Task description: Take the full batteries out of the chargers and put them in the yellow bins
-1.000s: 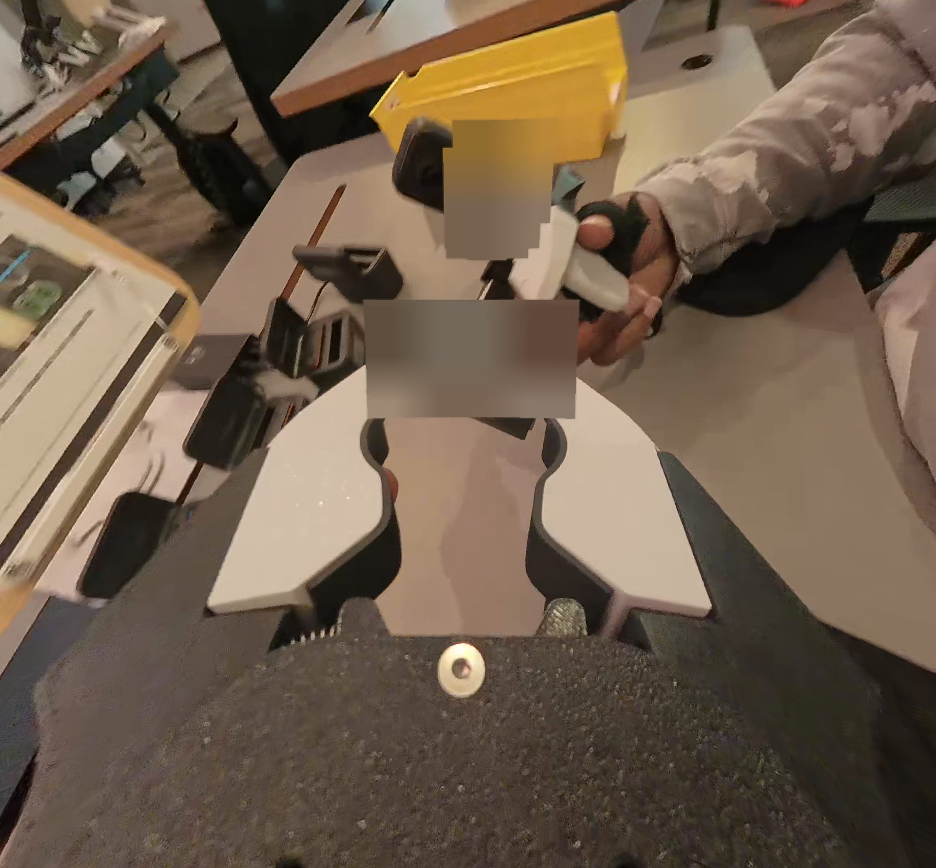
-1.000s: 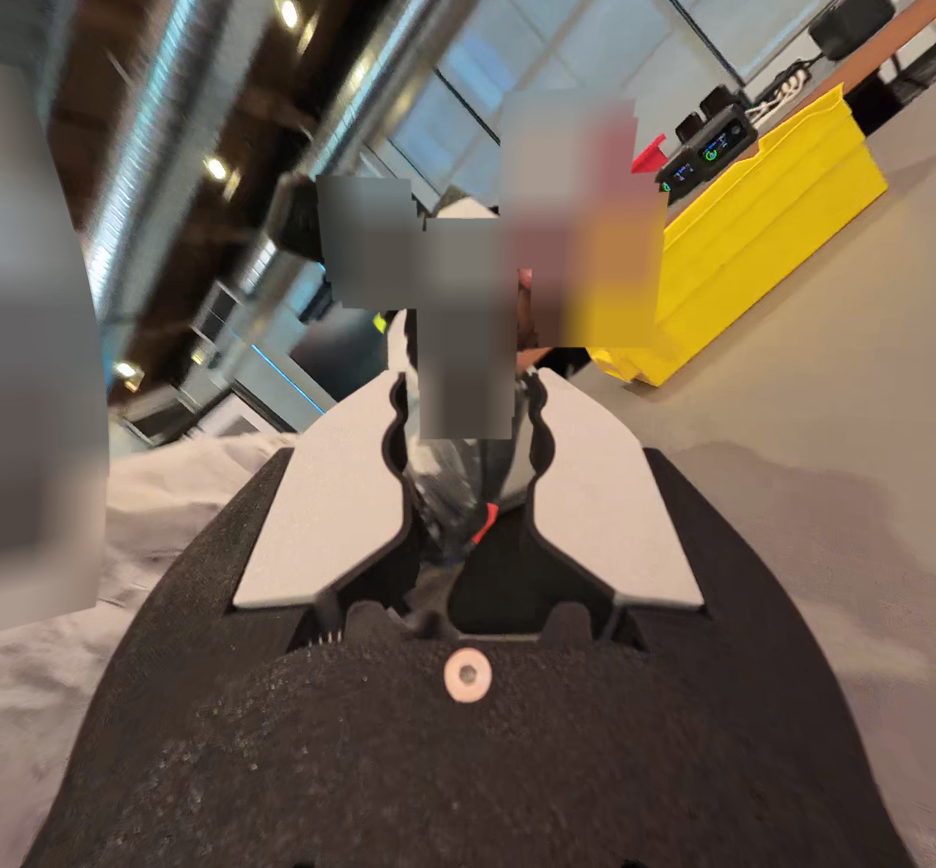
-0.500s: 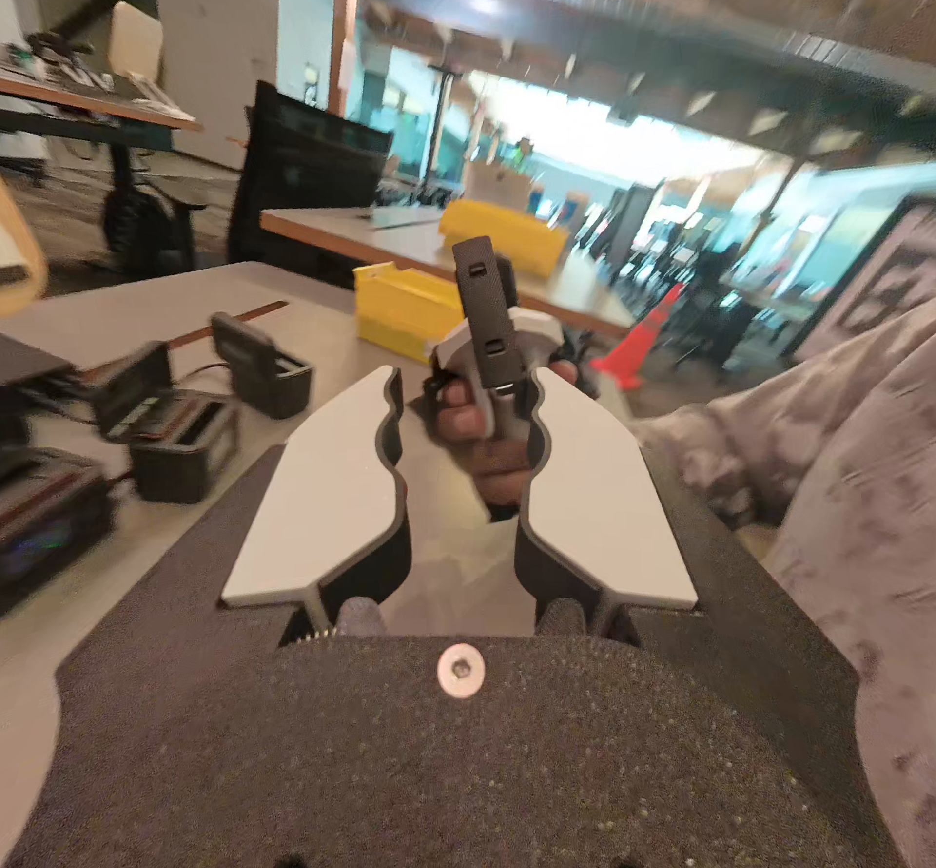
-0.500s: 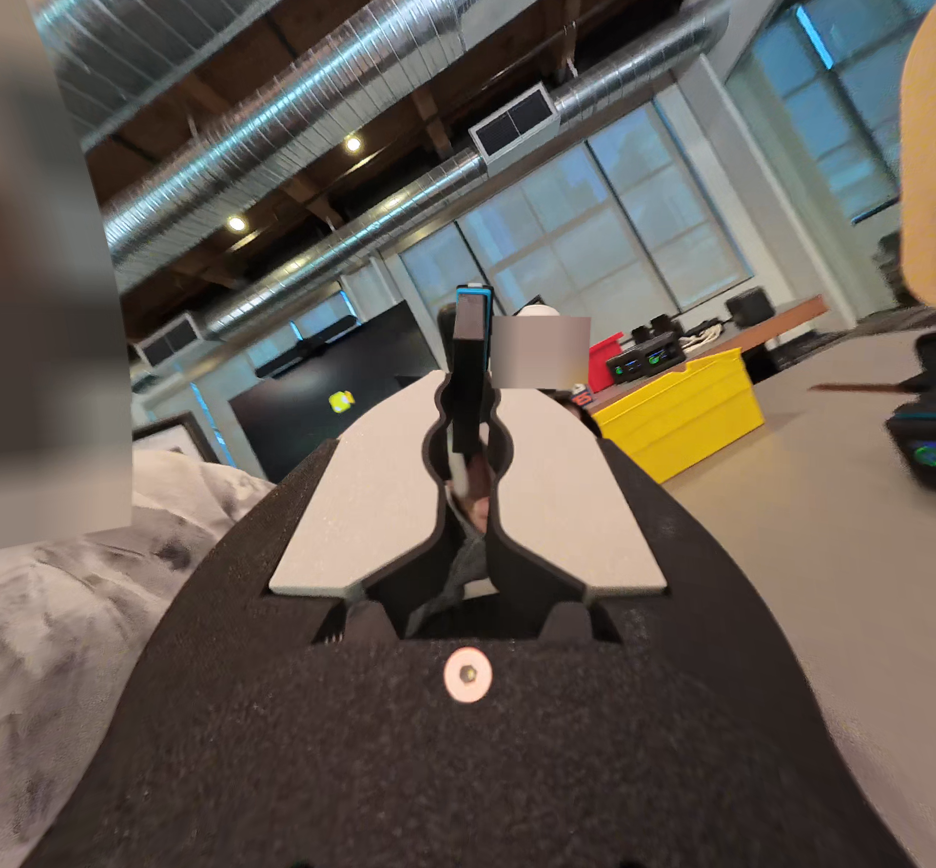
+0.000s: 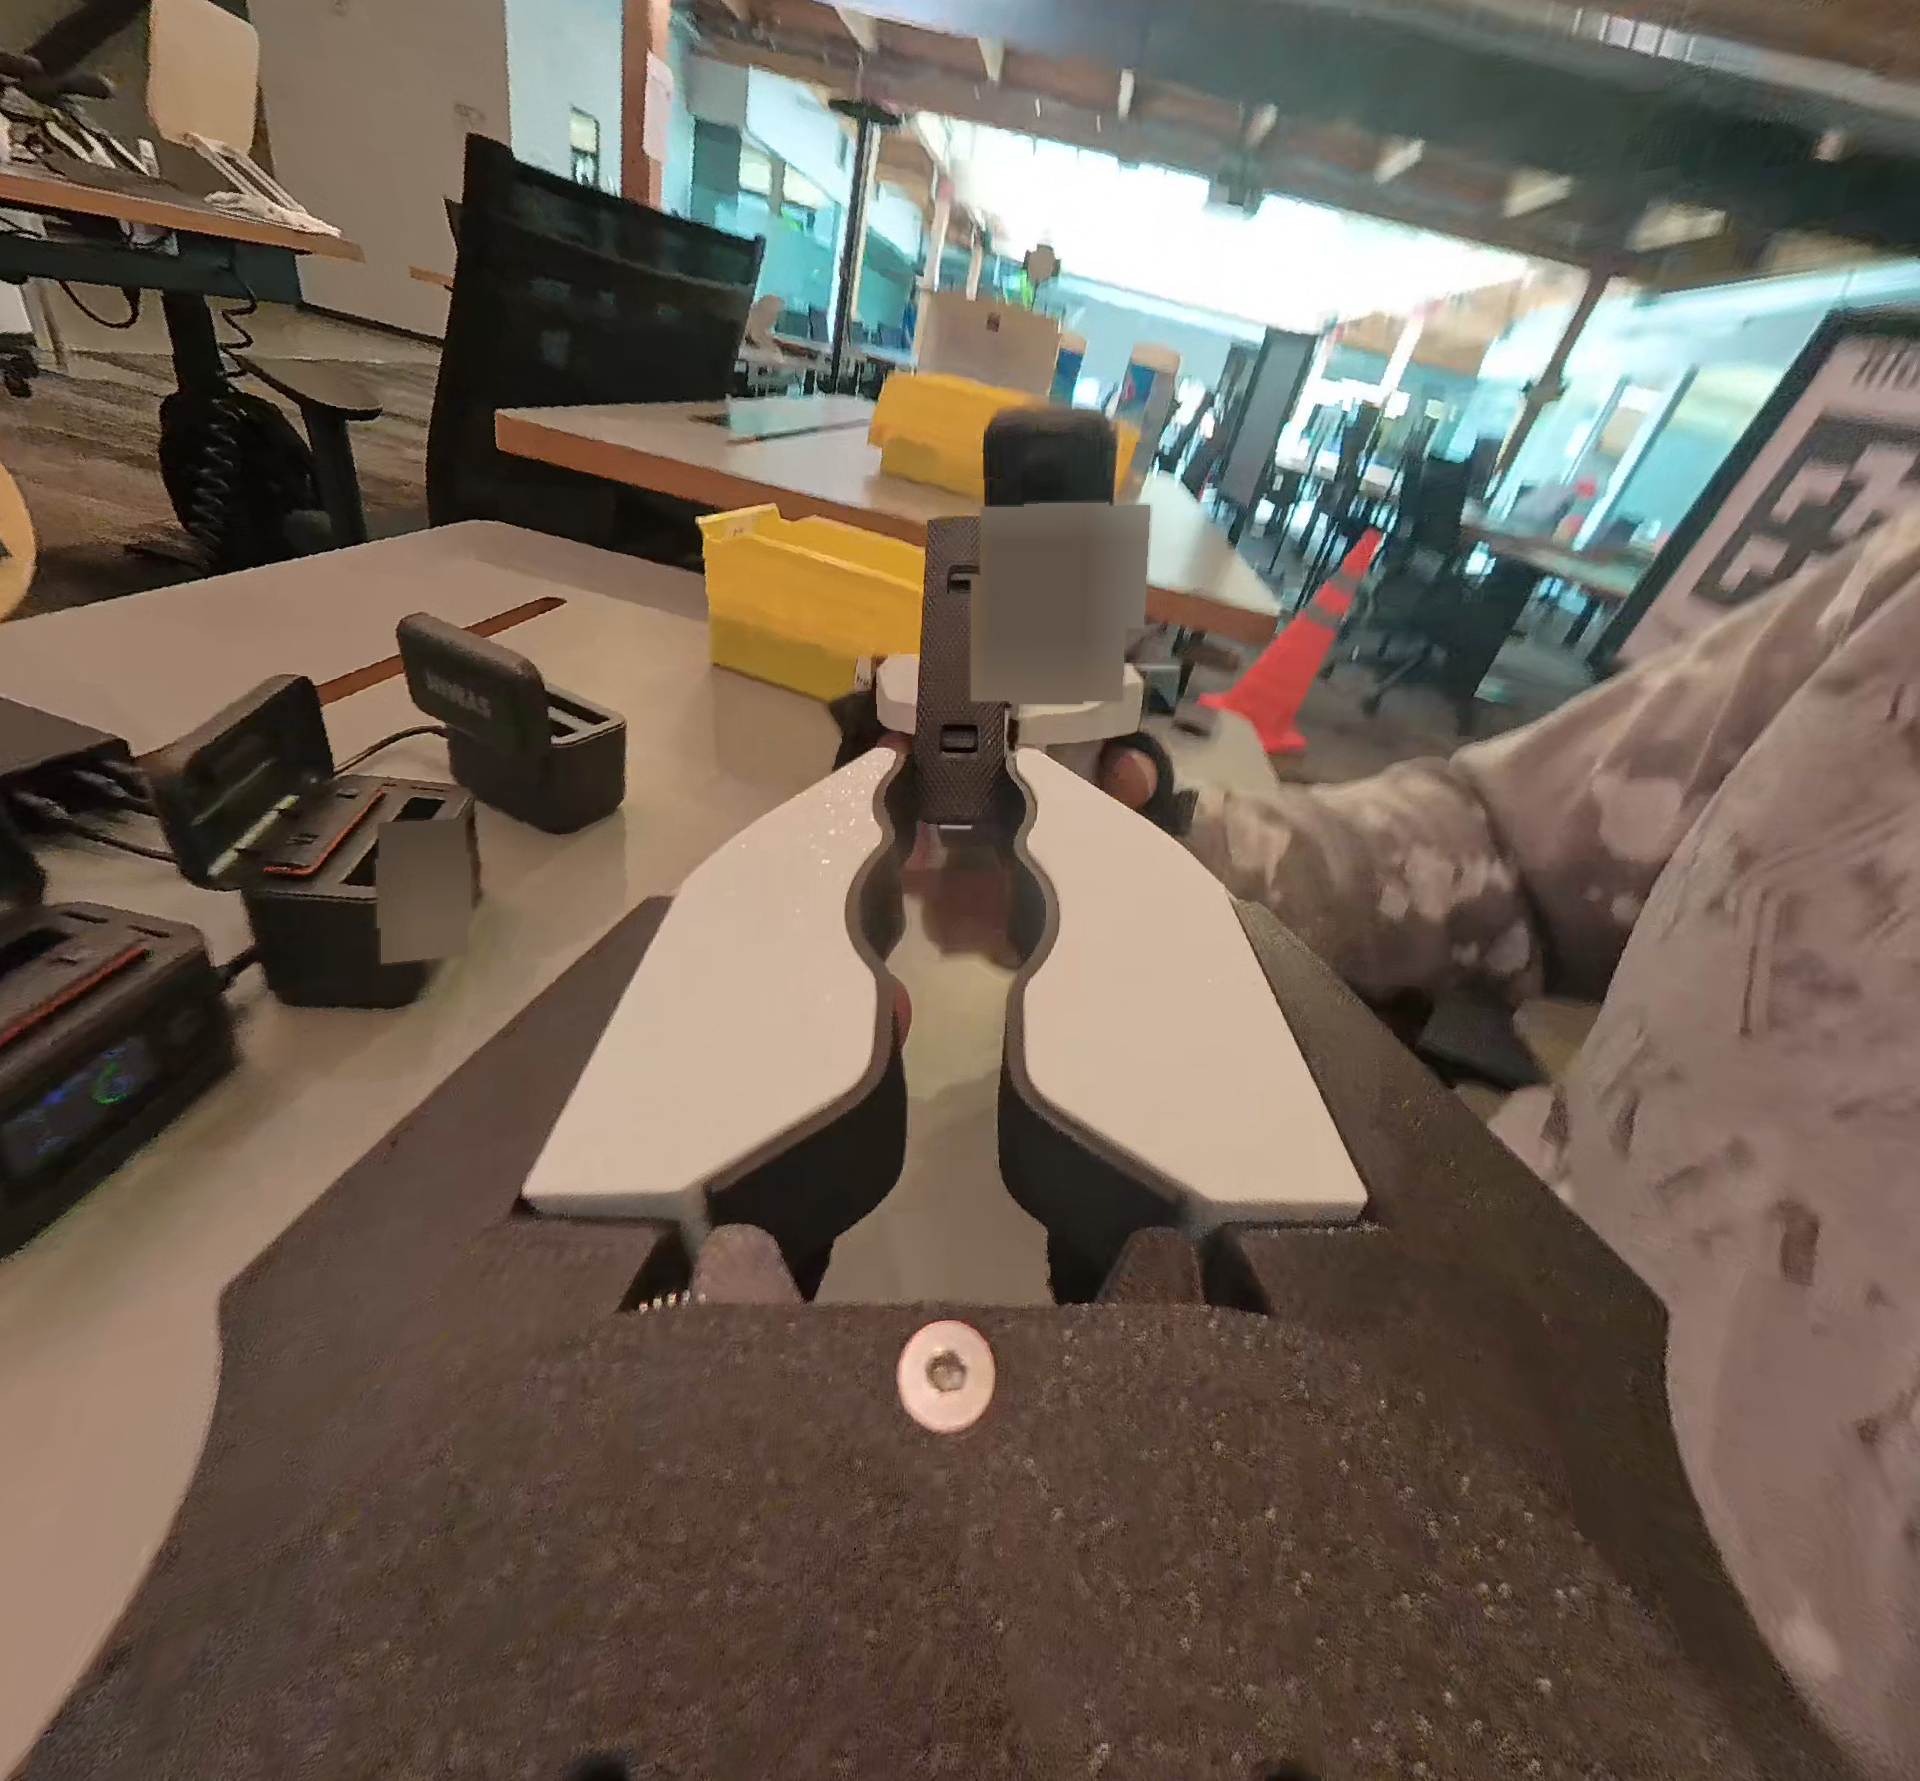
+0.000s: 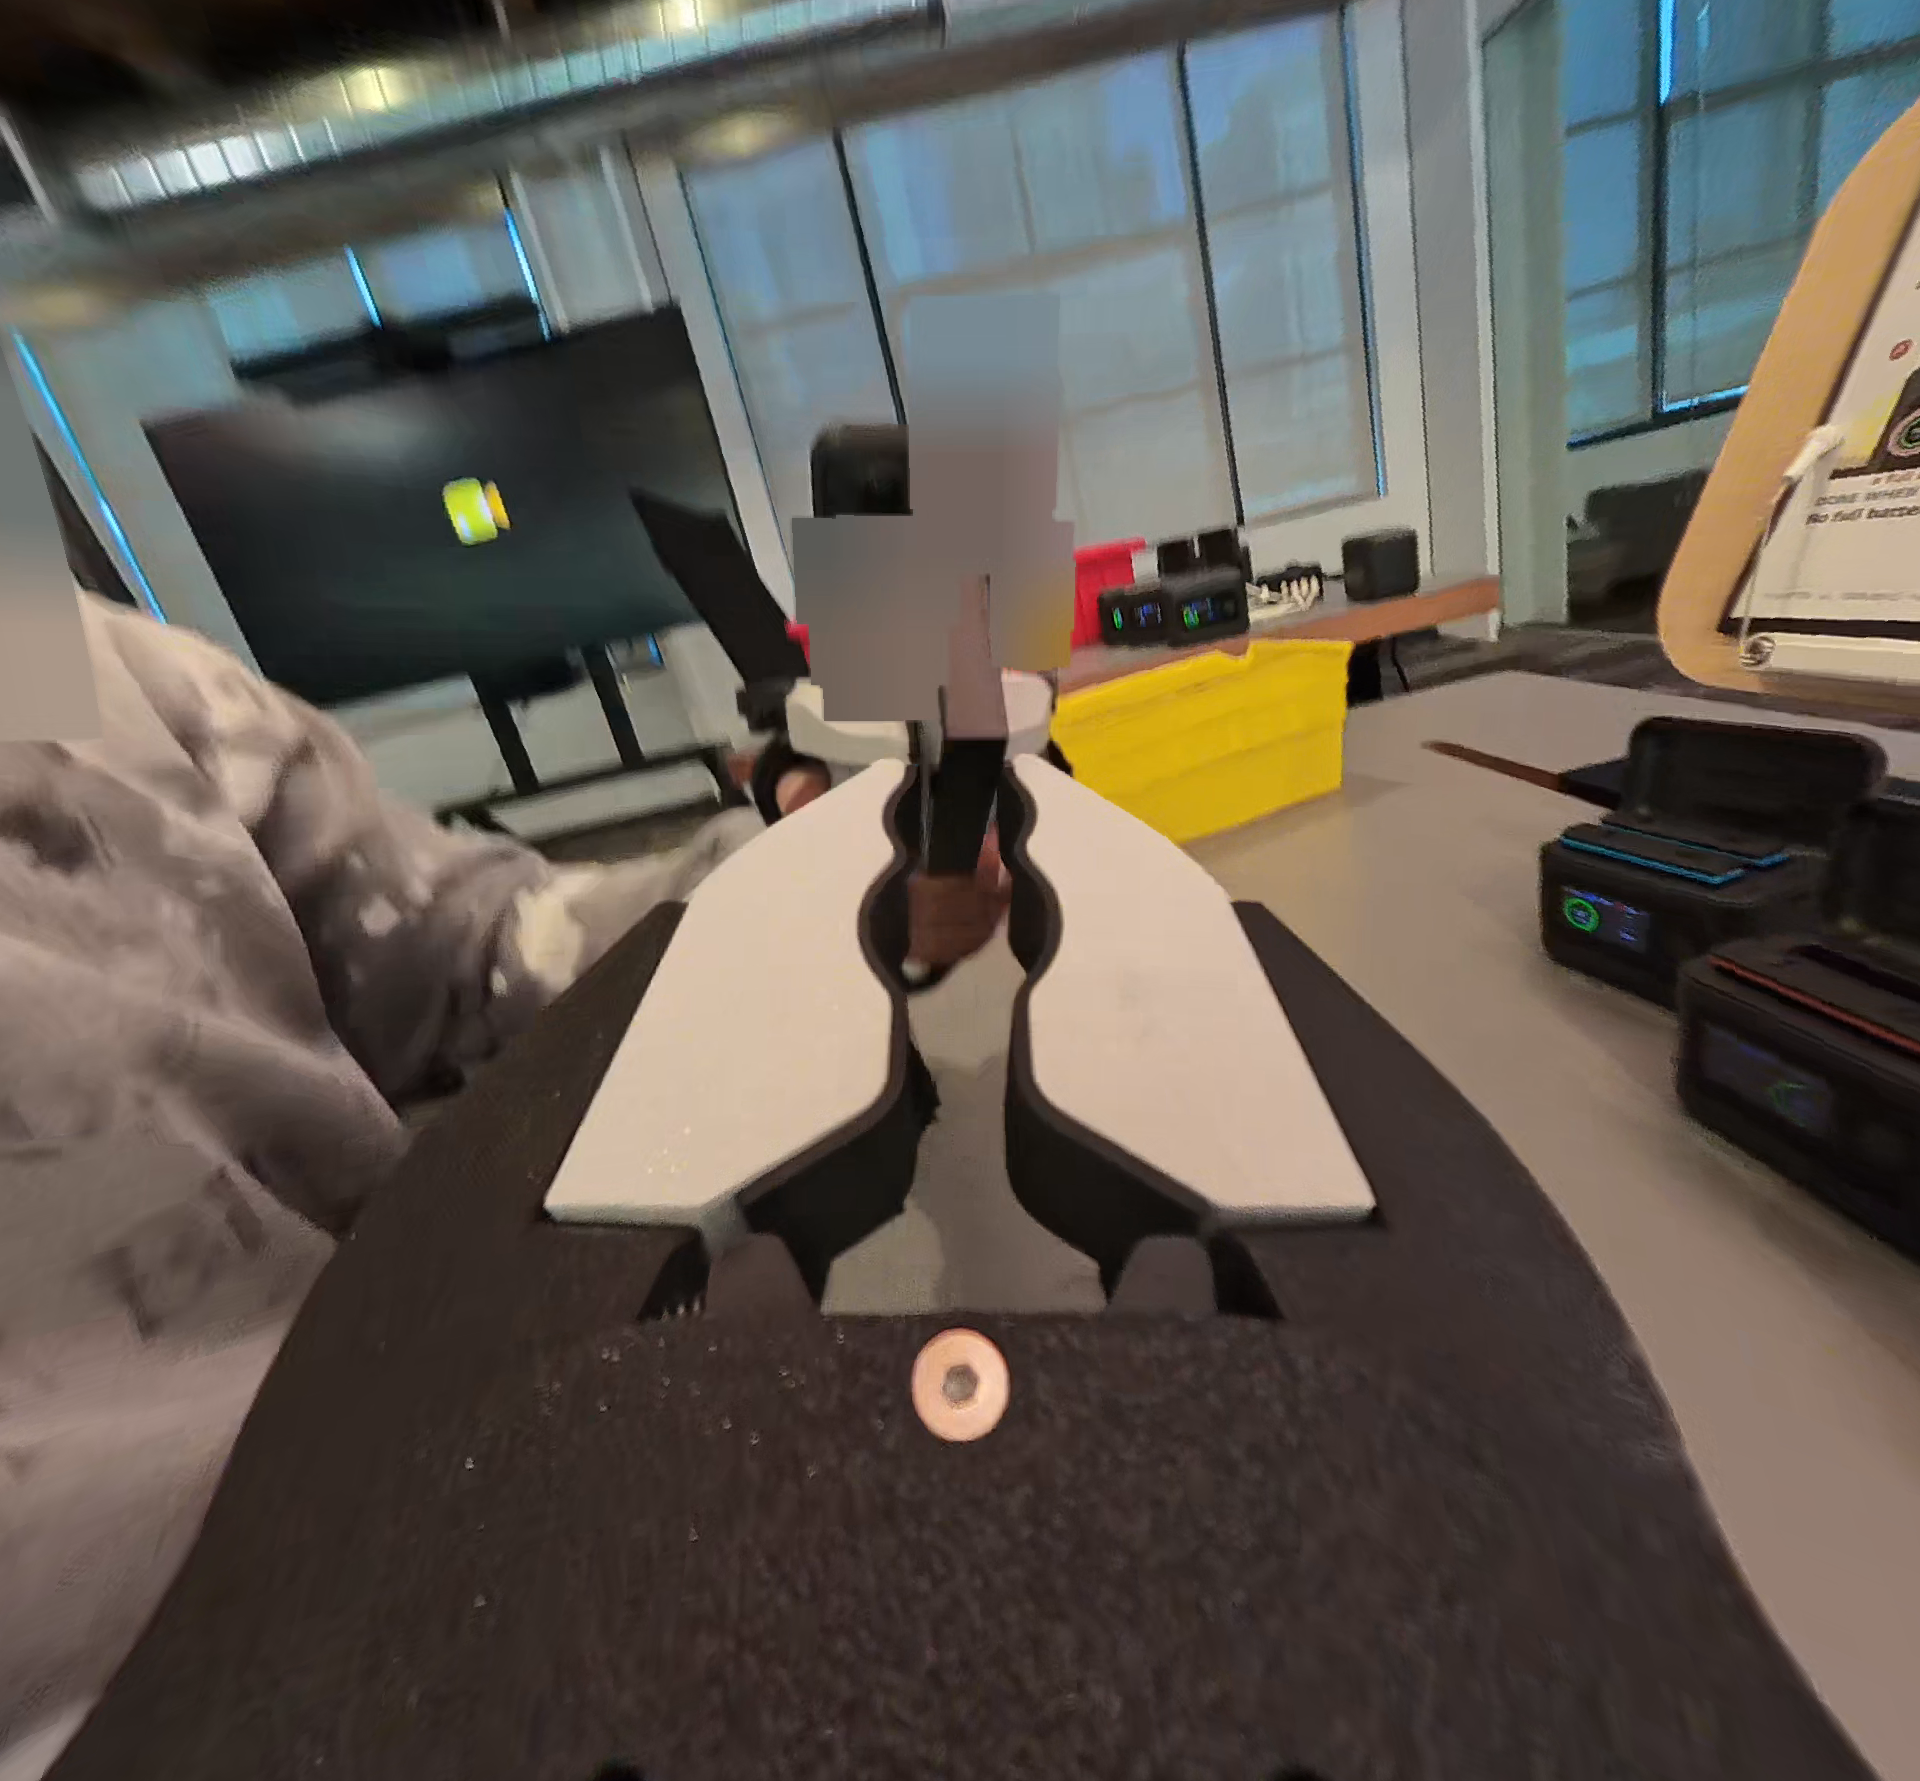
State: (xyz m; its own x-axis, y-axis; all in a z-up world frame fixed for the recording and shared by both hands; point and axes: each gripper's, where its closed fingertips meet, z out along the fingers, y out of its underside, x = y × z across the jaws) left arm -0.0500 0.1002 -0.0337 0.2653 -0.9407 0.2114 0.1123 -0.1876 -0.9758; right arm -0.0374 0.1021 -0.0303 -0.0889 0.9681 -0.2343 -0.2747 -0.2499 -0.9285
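A thin black battery [image 5: 951, 692] stands upright between my two grippers, which face each other above the grey table. My left gripper [image 5: 954, 786] has closed on the battery's lower end. My right gripper [image 6: 961, 796] is shut on the same battery [image 6: 961, 817] from the other side. Several black chargers [image 5: 343, 900] sit at the left, some with lids open; they also show in the right wrist view [image 6: 1683, 890]. A yellow bin [image 5: 810, 609] stands behind the grippers and also shows in the right wrist view [image 6: 1205, 734].
A person's grey patterned sleeve [image 5: 1558, 848] fills the right side. A wooden-edged board [image 6: 1818, 484] leans behind the chargers. A second table with another yellow bin [image 5: 935, 432] stands beyond, and an orange cone [image 5: 1309, 651] is on the floor.
My left gripper tilted up from the table and its fingers narrowed onto the battery. My right gripper swung down from facing the ceiling to level, bringing the battery to the left one.
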